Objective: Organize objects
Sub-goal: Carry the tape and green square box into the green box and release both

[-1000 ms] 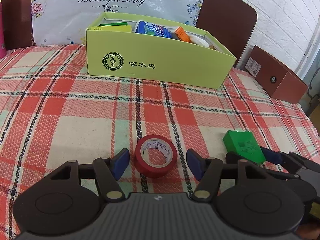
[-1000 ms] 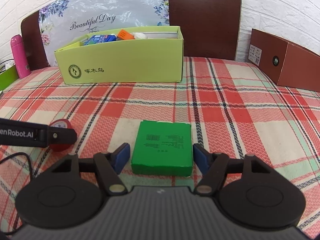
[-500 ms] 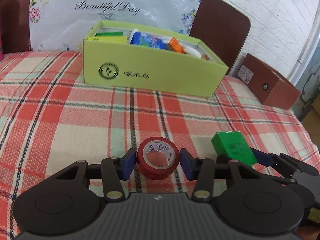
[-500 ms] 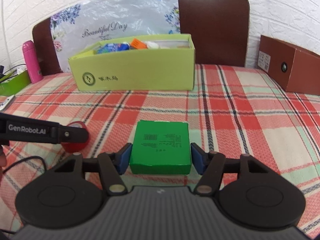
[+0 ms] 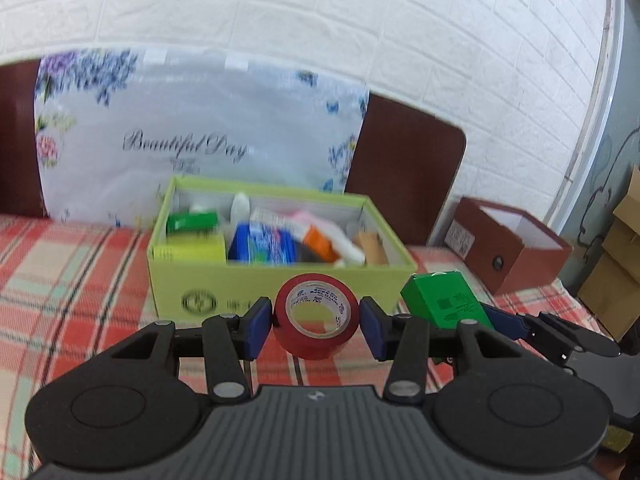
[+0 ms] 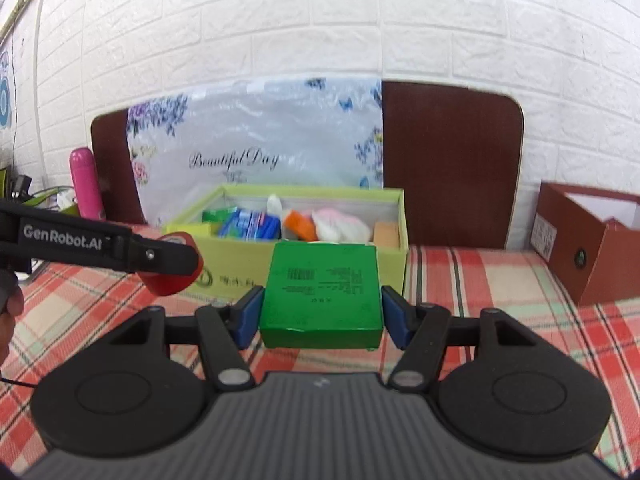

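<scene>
My left gripper (image 5: 316, 322) is shut on a red tape roll (image 5: 317, 320), lifted off the checked tablecloth (image 5: 60, 300). The right gripper (image 6: 322, 314) is shut on a flat green box (image 6: 322, 294), also in the air. Both hang in front of the open yellow-green cardboard box (image 5: 240, 280), which holds several packets and bottles. In the left wrist view the green box (image 5: 446, 300) and the right gripper (image 5: 504, 320) show at the right. In the right wrist view the tape roll (image 6: 172, 280) and the left gripper's finger (image 6: 120, 250) show at the left.
A brown box (image 6: 592, 248), open at the top, stands on the table's right side. Behind the yellow-green box (image 6: 240, 274) lean a flowered plastic bag (image 6: 260, 152) and dark chair backs (image 6: 448, 160). A pink bottle (image 6: 85, 184) stands at the far left, and a hand (image 6: 10, 316) shows at the left edge.
Both grippers closed on their things, the left on the tape roll and the right on the green box, then rose off the cloth with them. Both views tilted up toward the wall.
</scene>
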